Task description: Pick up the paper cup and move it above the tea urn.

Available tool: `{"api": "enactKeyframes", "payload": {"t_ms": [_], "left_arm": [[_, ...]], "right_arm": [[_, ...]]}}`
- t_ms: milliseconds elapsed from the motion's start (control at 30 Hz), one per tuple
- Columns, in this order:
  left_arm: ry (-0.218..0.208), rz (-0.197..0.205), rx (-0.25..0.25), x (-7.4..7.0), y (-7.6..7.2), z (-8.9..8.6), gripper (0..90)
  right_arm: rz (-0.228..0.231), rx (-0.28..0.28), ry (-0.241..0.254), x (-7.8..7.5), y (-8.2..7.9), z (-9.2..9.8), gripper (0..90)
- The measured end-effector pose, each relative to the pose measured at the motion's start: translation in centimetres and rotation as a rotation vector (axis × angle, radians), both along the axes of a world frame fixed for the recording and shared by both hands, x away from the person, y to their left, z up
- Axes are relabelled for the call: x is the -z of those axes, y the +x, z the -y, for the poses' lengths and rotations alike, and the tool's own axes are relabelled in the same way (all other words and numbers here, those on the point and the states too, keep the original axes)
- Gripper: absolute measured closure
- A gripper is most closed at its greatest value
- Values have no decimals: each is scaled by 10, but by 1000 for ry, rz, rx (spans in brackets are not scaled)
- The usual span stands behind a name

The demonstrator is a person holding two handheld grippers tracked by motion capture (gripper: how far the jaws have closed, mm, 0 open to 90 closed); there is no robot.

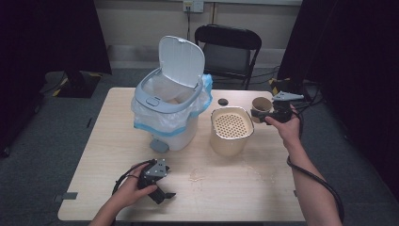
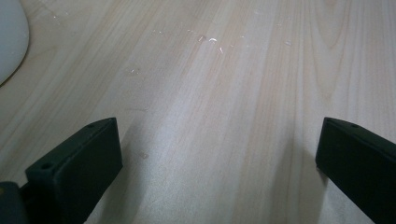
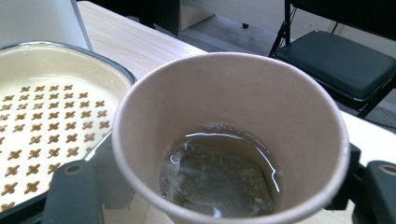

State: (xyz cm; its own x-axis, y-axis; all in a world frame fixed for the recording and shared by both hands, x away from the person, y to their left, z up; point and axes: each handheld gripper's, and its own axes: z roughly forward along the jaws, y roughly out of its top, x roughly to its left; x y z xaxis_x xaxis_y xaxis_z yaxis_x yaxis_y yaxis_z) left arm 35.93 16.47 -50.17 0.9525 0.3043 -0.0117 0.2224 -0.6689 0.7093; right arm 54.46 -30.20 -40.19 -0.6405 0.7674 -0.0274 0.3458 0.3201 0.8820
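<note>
From the high view the right tongs (image 1: 258, 113) hold the paper cup (image 1: 261, 104) beside the strainer bin (image 1: 231, 127), nothing poured yet; the left tongs (image 2: 217, 158) gape wide over bare table (image 2: 224, 84); the right gripper view shows liquid and dregs (image 3: 219, 179) in the clamped cup.

The high view looks forward and down on the whole desk (image 1: 221, 188) from the person's side, with the strainer bowl (image 1: 231, 129) near its middle. The right gripper view sits close above a paper cup (image 3: 231, 135), facing that strainer bowl (image 3: 51, 121), which both views share. The left gripper view skims bare desk (image 2: 219, 107) at close range.
</note>
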Motion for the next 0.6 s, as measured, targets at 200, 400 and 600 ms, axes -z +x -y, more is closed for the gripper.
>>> {"api": "enactKeyframes", "payload": {"t_ms": [200, 400, 600], "left_arm": [[0, 2, -3, 0, 0, 0, 0], [0, 2, -2, 0, 0, 0, 0], [-1, 1, -3, 0, 0, 0, 0]], "right_arm": [[16, -6, 2, -10, 7, -2, 247], [42, 0, -21, -19, 12, -4, 248], [74, -11, -69, -27, 15, -8, 249]]}}
